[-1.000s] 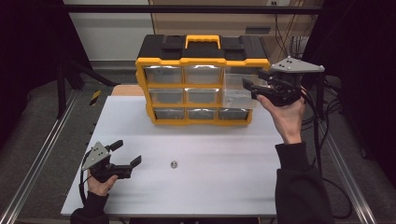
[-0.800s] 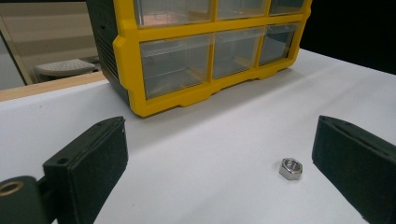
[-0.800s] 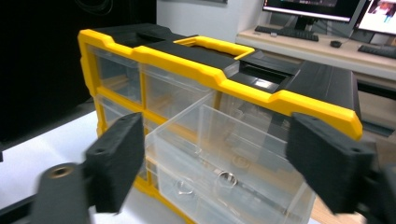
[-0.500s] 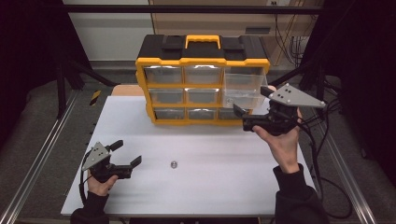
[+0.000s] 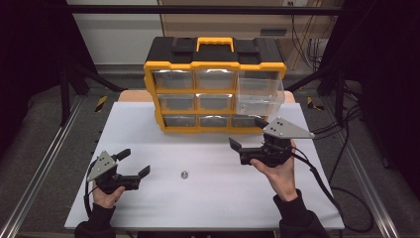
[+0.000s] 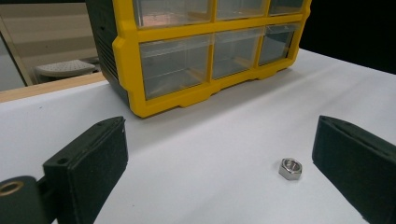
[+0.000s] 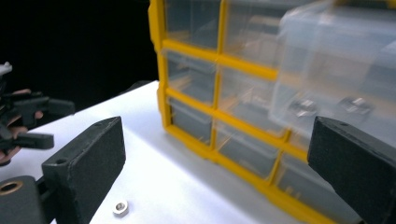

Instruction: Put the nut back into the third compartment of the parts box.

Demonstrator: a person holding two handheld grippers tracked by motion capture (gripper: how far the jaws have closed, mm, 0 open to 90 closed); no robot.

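A yellow and black drawer cabinet [image 5: 214, 64] stands at the back of the white table [image 5: 213, 208]. Its clear top-right drawer [image 5: 260, 96] is pulled out. A small metal hex nut [image 5: 184, 174] lies on the table in front. My left gripper [image 5: 136, 162] rests open at the front left, with the nut [image 6: 290, 168] just inside its right jaw and well ahead of it. My right gripper [image 5: 246, 133] hangs open and empty below the drawer, in front of the cabinet's right side. In the right gripper view the drawer [image 7: 336, 60] holds blurred metal pieces.
Metal rails run along both sides of the table, with dark floor beyond. Cables trail off at the right [image 5: 337, 163]. In the right gripper view the nut [image 7: 121, 208] lies low on the table and the other gripper [image 7: 28, 121] shows far left.
My right gripper has come down and toward me from the pulled-out drawer, ending low over the table. The drawer stays out. The left gripper and the nut have not moved.
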